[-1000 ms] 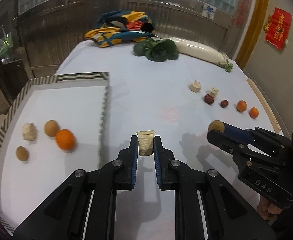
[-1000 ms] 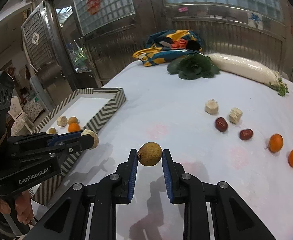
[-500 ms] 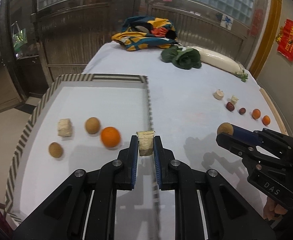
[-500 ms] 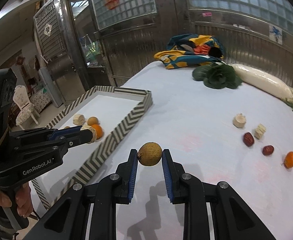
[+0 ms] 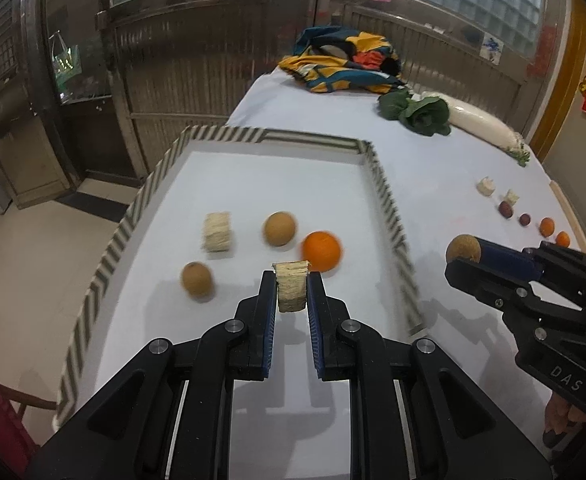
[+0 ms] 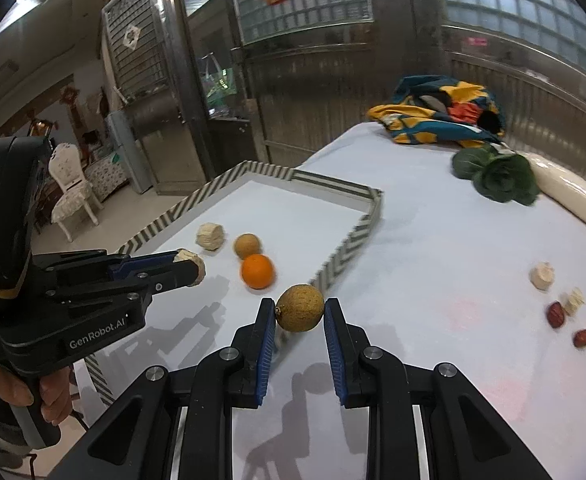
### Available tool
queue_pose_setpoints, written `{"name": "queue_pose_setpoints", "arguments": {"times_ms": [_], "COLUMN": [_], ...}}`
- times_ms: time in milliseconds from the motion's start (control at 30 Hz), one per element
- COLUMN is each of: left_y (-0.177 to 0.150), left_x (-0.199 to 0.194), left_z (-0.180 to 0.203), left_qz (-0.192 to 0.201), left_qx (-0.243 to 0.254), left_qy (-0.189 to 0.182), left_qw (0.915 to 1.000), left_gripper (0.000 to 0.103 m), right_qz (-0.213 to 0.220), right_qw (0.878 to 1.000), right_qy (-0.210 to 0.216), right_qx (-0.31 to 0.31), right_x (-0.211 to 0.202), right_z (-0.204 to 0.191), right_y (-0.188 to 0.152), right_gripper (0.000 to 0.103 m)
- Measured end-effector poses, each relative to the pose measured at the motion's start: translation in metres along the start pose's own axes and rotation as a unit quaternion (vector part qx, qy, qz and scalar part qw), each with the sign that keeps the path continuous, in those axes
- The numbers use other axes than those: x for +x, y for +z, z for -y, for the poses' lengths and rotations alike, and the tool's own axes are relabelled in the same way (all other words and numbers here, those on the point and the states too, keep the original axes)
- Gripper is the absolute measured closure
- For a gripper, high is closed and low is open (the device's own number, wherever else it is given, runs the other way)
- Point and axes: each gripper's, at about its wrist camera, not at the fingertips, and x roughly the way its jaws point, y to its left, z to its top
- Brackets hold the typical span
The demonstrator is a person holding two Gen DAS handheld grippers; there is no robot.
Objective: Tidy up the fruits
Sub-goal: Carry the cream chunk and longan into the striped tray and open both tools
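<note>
The left gripper [image 5: 291,294] pinches a pale, fibrous cut chunk [image 5: 291,286], squat and straw-coloured with a ridged side, held above the white floor of a tray [image 5: 389,208] with a grey-and-white zigzag rim. The right gripper [image 6: 299,316] clamps a round, rough-skinned brown fruit [image 6: 300,307] just over the tray's near edge. In the tray lie another fibrous chunk [image 5: 217,232], two brown round fruits [image 5: 279,229] and a bright orange [image 5: 321,251]. Further right on the white table [image 5: 445,184], well apart from the tray, sit two pale chunks, two dark red fruits and two small oranges in a loose row.
</note>
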Motion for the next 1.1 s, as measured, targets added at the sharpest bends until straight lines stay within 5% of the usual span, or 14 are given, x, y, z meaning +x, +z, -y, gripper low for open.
{"name": "queue_pose_setpoints", "arguments": {"times_ms": [633,967,1100], "left_y": [0.009,0.009,0.006], "left_x": [0.041,0.045,0.05], "left_z": [-0.015,-0.02,-0.024], "left_qz": [-0.071,-0.062,-0.075], "left_qx": [0.01,-0.011,-0.029], "left_qy": [0.011,0.027,0.025], "left_qw": [0.9974,0.9976,0.9965], "left_gripper": [0.089,0.088,0.079], "right_qz": [-0.083,-0.078,-0.075], "right_qw": [0.993,0.993,0.994], "right_qy": [0.022,0.029,0.034], "right_qx": [-0.079,-0.083,-0.078], "right_x": [0.086,0.092,0.086], "right_z": [-0.042,-0.039,-0.042], "right_y": [0.016,0.019,0.016], "right_gripper": [0.079,0.079,0.077]}}
